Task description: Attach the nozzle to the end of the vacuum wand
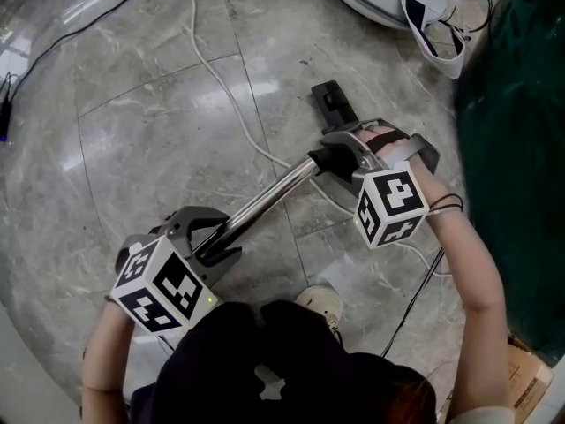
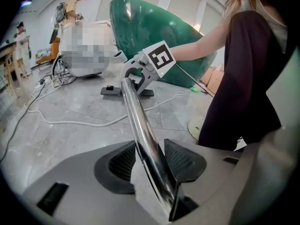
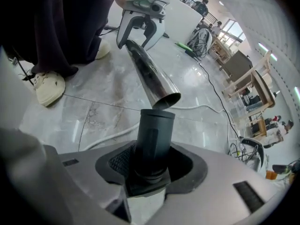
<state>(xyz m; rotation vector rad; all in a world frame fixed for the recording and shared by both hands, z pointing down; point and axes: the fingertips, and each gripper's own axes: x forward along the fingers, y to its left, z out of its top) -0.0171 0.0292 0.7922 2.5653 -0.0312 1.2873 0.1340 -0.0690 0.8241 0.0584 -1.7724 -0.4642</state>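
Head view: left gripper clamped on the near end of the chrome vacuum wand; right gripper closed round the black nozzle, floor head lying beyond its fingertips.
Left gripper view: wand pinched between both pads, running away from the fingers.
Right gripper view: nozzle collar gripped between the pads; wand's open end just past the collar's mouth, not seated.

Grey marble floor carries a white cable and black cable
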